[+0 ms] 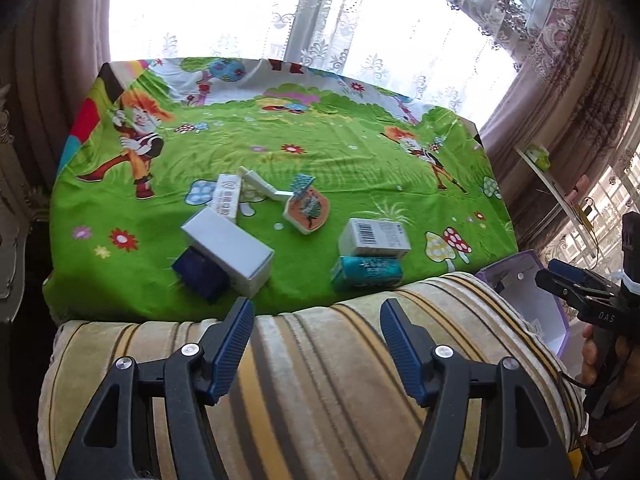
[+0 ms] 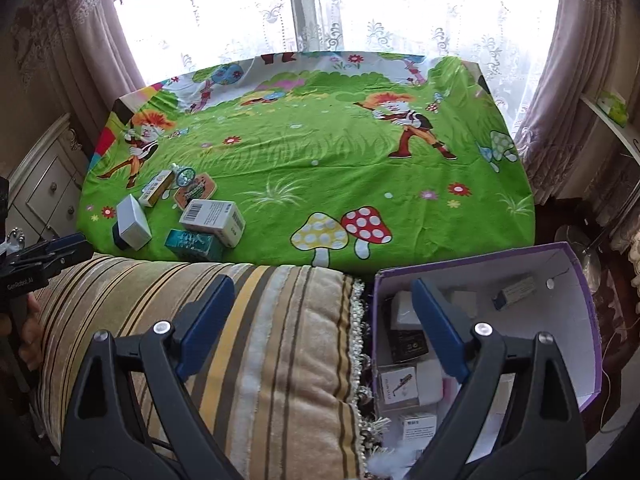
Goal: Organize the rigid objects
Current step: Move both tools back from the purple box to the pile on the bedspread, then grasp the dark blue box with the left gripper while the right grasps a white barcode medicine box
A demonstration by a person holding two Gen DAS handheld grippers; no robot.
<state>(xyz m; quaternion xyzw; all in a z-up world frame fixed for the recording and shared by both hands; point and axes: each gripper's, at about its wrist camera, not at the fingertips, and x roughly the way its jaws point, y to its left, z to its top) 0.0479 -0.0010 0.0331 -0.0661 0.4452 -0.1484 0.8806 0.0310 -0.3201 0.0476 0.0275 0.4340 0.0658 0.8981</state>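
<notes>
Left gripper [image 1: 316,348] and right gripper [image 2: 324,326] both gape empty, small boxes [image 1: 228,252] lying beyond their fingertips

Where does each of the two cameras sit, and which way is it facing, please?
Left wrist: on the left gripper, open and empty, looking down over the striped cushion to the boxes on the green cloth; the right gripper shows at right.
Right wrist: on the right gripper, open and empty, over cushion and purple bin; the left gripper shows at left.
Shared: cloth, boxes, cushion, window.
</notes>
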